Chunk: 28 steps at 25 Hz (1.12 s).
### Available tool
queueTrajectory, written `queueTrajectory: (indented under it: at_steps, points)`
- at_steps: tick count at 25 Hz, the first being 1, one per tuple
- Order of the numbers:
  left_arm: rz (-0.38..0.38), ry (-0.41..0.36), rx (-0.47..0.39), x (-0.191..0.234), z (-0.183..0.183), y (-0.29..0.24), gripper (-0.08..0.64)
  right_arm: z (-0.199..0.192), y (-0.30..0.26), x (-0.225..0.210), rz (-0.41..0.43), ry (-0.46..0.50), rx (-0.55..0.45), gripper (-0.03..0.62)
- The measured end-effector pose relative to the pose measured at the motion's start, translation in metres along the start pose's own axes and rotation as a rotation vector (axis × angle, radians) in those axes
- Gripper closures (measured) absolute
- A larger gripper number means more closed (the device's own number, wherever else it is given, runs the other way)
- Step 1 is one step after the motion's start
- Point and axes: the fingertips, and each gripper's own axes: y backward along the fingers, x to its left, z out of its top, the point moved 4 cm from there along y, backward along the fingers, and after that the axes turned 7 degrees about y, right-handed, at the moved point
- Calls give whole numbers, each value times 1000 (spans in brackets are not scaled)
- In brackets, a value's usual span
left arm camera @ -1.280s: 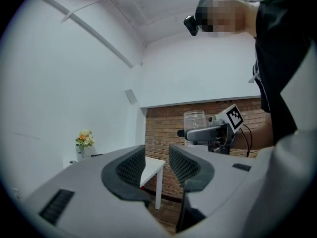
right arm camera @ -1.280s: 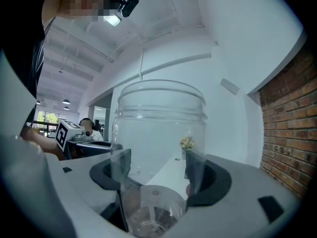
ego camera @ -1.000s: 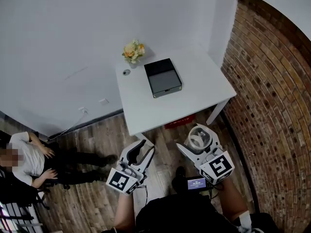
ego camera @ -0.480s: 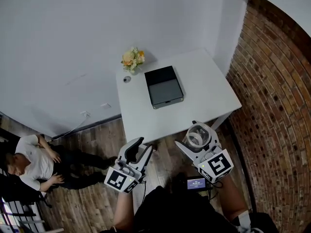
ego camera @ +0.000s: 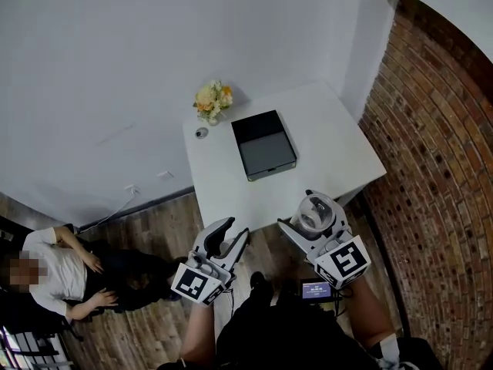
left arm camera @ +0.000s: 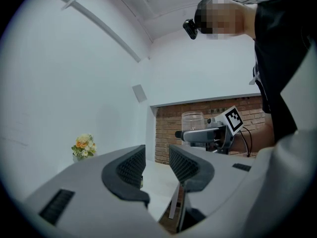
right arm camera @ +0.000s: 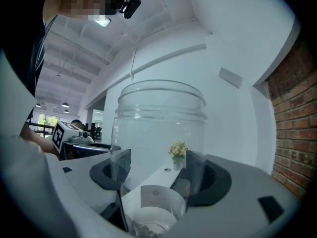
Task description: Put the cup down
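Observation:
A clear plastic cup (ego camera: 316, 210) stands upright between the jaws of my right gripper (ego camera: 314, 217), which is shut on its lower part. It hangs level in the air just short of the near edge of the white table (ego camera: 327, 156). In the right gripper view the cup (right arm camera: 161, 128) fills the middle, with both pads pressed against its sides. My left gripper (ego camera: 233, 232) is to its left, open and holding nothing. In the left gripper view its jaws (left arm camera: 156, 157) stand a little apart, and the cup (left arm camera: 193, 120) shows beyond them.
On the table lie a black box (ego camera: 264, 145), a small bunch of flowers (ego camera: 212, 99) and a small round thing (ego camera: 201, 132). A brick wall (ego camera: 435, 176) runs along the right. A person (ego camera: 54, 272) sits on the wooden floor at the left.
Both grippers, and the cup with them, have come forward toward the table's near edge. The right gripper's hold on the cup is the same.

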Motion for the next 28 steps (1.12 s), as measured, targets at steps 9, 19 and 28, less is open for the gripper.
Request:
queueTrajectory:
  at_steps: [9, 19, 28]
  points:
    - [-77, -4, -3, 33, 8, 0, 417, 5, -33, 10, -67, 25, 22, 229]
    - [-40, 27, -5, 48, -4, -7, 417, -13, -52, -3, -48, 43, 39, 229]
    - [-21, 49, 10, 68, -8, -17, 417, -20, -92, -23, -23, 61, 16, 229]
